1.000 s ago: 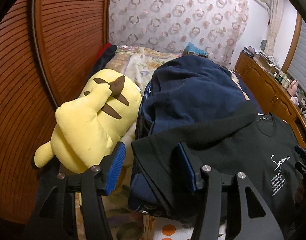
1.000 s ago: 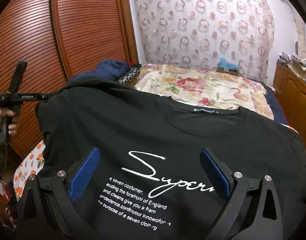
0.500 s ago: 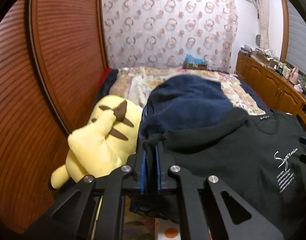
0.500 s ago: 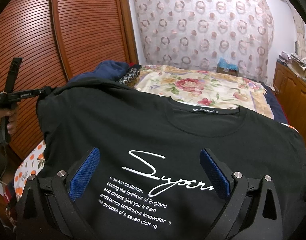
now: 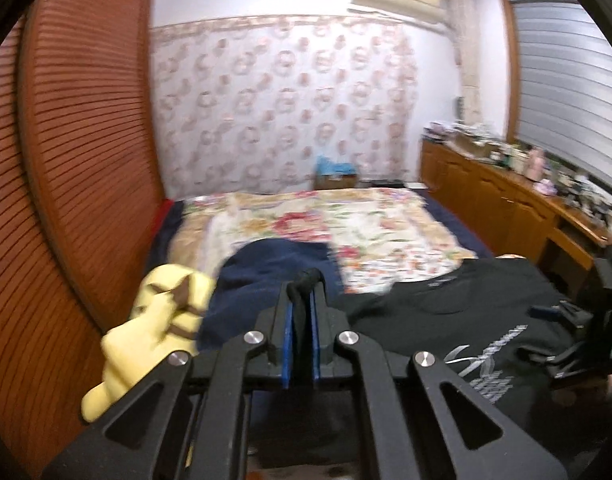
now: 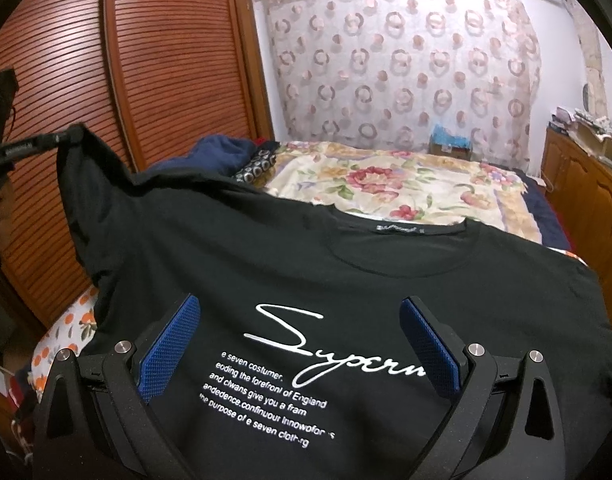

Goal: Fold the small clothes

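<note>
We find the fold of the black T-shirt (image 6: 346, 272) at its first step. The left gripper (image 5: 302, 320) has its fingers (image 5: 287, 340) pressed together on a bunch of black cloth, which we take to be the shirt's sleeve or shoulder edge; the bunch pokes out just past the fingertips. In the right wrist view the same corner of cloth stands lifted off the bed (image 6: 406, 184), drawn up toward the wooden louvred doors (image 6: 166, 80), with the left gripper at its tip.

The right gripper (image 6: 302, 344) has its fingers (image 6: 166, 348) set wide apart and holds nothing. The printed chest of the shirt lies between and below them, face up; whether the fingertips rest on the cloth we cannot tell.

Done so far, in our judgement: the shirt is spread front-up and one side is gripped and raised. Left to do: carry that side across the body, fold the other side, then fold lengthwise. No crease is set yet.

A dark blue garment (image 5: 266, 272) lies heaped just beyond the left fingers, unfolded as far as we can see. A yellow plush toy (image 5: 154, 320) lies to the left of those fingers, against the doors.

Containers: none serves the task. A small box (image 6: 450, 146) stands at the far end of the bed with something blue on top; its contents cannot be made out.
</note>
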A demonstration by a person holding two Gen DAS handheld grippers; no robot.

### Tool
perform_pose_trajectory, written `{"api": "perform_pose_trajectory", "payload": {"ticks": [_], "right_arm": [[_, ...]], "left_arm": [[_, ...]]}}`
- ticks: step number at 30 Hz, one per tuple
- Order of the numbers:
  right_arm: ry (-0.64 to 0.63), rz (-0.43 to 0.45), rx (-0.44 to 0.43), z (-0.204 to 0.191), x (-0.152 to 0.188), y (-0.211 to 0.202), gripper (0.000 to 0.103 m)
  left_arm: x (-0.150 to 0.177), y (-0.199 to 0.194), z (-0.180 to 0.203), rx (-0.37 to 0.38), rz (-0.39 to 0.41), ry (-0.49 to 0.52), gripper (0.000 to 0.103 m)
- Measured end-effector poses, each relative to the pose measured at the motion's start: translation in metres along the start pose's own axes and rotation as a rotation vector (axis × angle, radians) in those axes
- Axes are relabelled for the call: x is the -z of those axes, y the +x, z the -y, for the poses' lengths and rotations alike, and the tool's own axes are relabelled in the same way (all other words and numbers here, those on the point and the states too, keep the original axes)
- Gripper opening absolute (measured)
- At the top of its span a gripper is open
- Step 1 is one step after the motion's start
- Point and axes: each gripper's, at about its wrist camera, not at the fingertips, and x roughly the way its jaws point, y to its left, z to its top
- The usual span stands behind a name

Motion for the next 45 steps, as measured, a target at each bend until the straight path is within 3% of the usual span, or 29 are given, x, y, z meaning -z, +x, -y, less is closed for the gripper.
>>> {"api": "perform_pose_trajectory", "payload": {"ticks": [7, 12, 15, 18, 20, 27, 36, 45], "right_arm": [[0.031, 0.038, 0.047, 0.017, 0.007, -0.024, 0.102], [0.066, 0.056, 0.093, 0.035, 0.018, -0.045, 0.102], [0.089, 0.058, 0.116, 0.046, 0.025, -0.054, 0.102], [0.115, 0.05, 0.128, 0.056, 0.03, -0.059, 0.102], [0.122, 0.044, 0.135, 0.062, 0.034, -0.061, 0.102], [0.106, 0.013, 0.11, 0.064, 0.033, -0.053, 0.098], [0.007, -0.068, 0.0, 0.032, 0.017, -0.014, 0.084], [-0.092, -0.171, -0.149, -0.032, 0.001, 0.049, 0.068]], "left_arm": [[-0.015, 0.023, 0.085, 0.113, -0.059, 0.133, 0.003], [-0.016, 0.033, 0.127, 0.166, -0.097, 0.167, 0.004], [-0.013, 0.047, 0.143, 0.19, -0.152, 0.182, 0.012], [-0.005, 0.048, 0.15, 0.2, -0.163, 0.187, 0.028], [-0.001, 0.044, 0.148, 0.193, -0.157, 0.187, 0.039], [0.024, 0.039, 0.12, 0.17, -0.168, 0.14, 0.058], [0.089, 0.032, 0.079, 0.115, -0.198, 0.043, 0.059], [0.141, 0.029, 0.056, 0.075, -0.246, -0.017, 0.059]]}}
